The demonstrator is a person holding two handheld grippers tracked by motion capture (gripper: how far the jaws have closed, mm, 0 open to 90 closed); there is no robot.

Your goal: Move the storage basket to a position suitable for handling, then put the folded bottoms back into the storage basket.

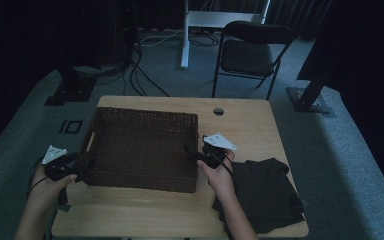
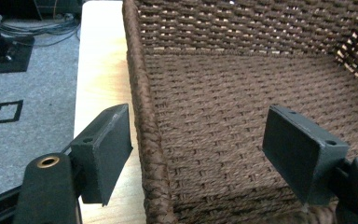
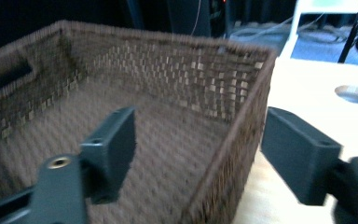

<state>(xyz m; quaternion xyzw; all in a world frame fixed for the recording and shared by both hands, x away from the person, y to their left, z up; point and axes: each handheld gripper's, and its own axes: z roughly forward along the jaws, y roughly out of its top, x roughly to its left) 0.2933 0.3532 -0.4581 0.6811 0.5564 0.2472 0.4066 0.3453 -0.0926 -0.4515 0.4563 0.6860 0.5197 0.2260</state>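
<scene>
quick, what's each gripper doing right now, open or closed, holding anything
Left gripper: open, jaws straddling the wicker basket wall, not gripping it.
Right gripper: open, straddling the opposite wall, holding nothing.

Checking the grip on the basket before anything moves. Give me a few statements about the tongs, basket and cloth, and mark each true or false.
1. The left tongs straddle the wicker basket's side wall with a gap at each pad. True.
2. The right tongs are clamped shut on the rim. False: they stand open around it.
3. The dark cloth lies inside the basket. False: it lies on the table, right of the basket.
4. The basket holds nothing. True.
</scene>
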